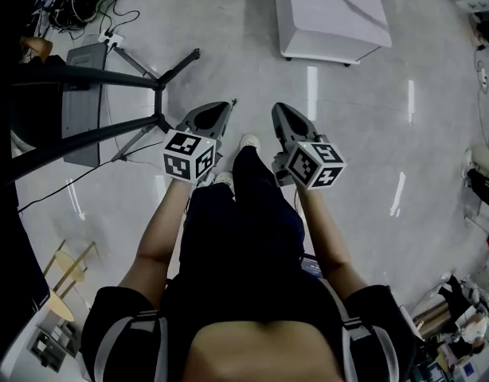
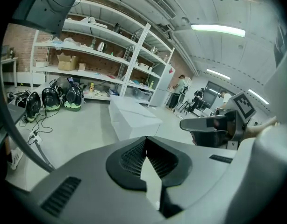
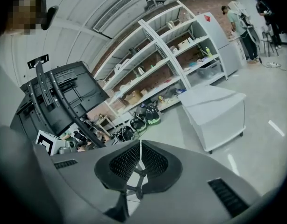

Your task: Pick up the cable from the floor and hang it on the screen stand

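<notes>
I hold left gripper (image 1: 226,104) and right gripper (image 1: 278,110) clenched on nothing, side by side, screen stand (image 1: 158,86) just left.

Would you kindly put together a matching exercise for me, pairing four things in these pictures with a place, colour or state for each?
Things:
1. left gripper
2. cabinet
3. screen stand
4. cable

Descriptions:
A. white, standing on the floor ahead
B. thin and dark, lying on the floor at the left
C. jaws shut, nothing between them
D. black, legs spread on the floor

Pairs: 1-C, 2-A, 3-D, 4-B.
</notes>
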